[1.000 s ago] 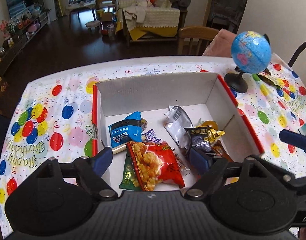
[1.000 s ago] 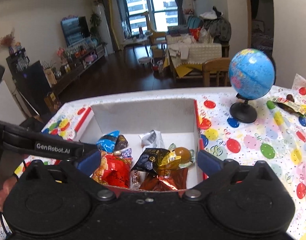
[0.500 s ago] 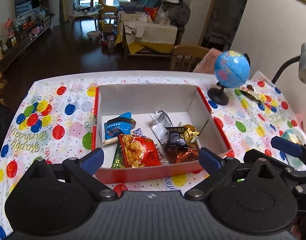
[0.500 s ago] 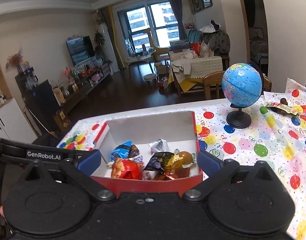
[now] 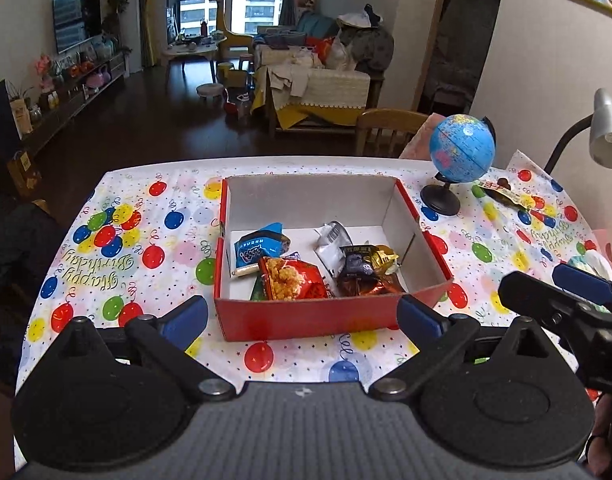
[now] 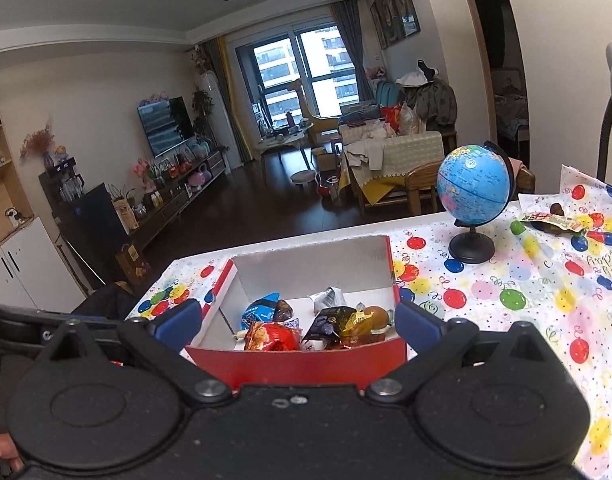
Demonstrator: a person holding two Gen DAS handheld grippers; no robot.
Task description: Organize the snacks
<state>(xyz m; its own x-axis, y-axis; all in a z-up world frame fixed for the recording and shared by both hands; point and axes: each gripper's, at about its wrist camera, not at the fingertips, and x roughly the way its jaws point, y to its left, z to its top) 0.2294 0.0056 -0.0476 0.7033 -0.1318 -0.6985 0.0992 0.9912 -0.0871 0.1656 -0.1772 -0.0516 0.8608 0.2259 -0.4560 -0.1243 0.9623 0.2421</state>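
Left wrist view looks down on a red box [image 5: 314, 318] with a white inside, sitting on a table [image 5: 145, 240] covered in a balloon-print birthday cloth. The left gripper [image 5: 301, 316] hangs just short of the box's near wall, its jaws spread wide with nothing between them; the blue pads sit at about 8 and 4 o'clock of the box. Inside the box lie the snacks: a red packet [image 5: 291, 278] at the near wall, a blue packet [image 5: 259, 246] toward 10 o'clock of it, a silver packet [image 5: 332, 238] toward 1 o'clock, and a dark packet with gold foil [image 5: 364, 264] at 3 o'clock, touching a brown wrapper below it. A globe [image 5: 462, 148] on a black stand is at 2 o'clock of the box, well apart from it, and one more wrapped snack [image 5: 502, 194] lies on the cloth just beyond the globe. A lamp head [image 5: 606, 136] shows at the right edge.

Right wrist view has the right gripper [image 6: 297, 322] also short of the box [image 6: 301, 364], jaws wide and empty, pads flanking the near corners. The globe [image 6: 472, 190] stands at 2 o'clock, the loose snack [image 6: 554, 222] farther right. Part of the left gripper's body shows at 9 o'clock
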